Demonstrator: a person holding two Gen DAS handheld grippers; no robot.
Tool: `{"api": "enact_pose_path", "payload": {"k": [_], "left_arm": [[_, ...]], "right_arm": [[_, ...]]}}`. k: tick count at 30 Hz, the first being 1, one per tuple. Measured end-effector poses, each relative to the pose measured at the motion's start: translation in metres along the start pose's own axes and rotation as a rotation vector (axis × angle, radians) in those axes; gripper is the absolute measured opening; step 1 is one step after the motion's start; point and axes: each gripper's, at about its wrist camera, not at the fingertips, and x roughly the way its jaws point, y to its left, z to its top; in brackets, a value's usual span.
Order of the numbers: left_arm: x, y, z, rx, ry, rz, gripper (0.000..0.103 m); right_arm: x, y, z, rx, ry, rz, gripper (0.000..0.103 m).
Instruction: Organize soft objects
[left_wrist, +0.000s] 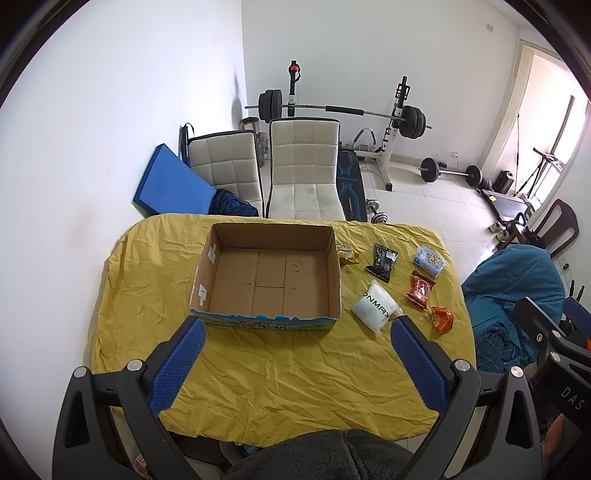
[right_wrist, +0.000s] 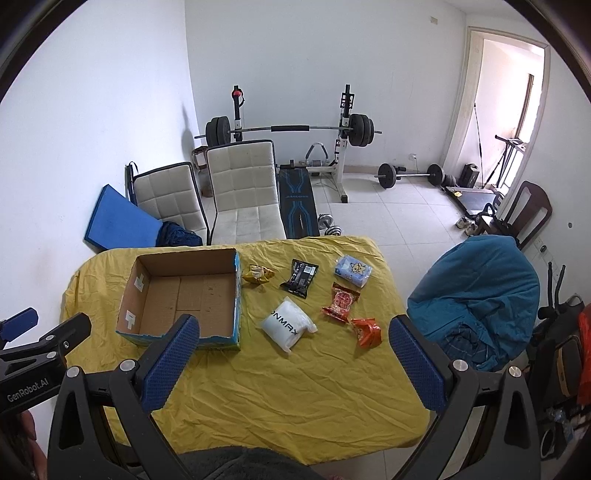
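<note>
Six soft packets, among them a white pouch (right_wrist: 287, 325) and a tissue pack (right_wrist: 352, 271), lie right of my empty cardboard box (left_wrist: 271, 275) on the yellow counter (right_wrist: 295, 398). Left claw (left_wrist: 297, 363) and right claw (right_wrist: 291, 360) hover wide, holding nothing.

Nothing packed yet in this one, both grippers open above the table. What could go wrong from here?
1. The white pouch looks slick and puffy; it may slip from the right gripper.
2. The yellow cloth is wrinkled, so fingers could snag it.
3. The yellow snack bag lies close against the cardboard box, leaving little room beside it.
</note>
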Motion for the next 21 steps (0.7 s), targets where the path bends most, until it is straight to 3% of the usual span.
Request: {"api": "enact_pose_path", "payload": {"k": [21], "left_arm": [[0.0015, 0.002, 0.0045, 0.001, 0.005, -0.001, 0.103]], "right_arm": [[0.0018, 0.0031, 0.004, -0.004, -0.003, 0.005, 0.103]]}}
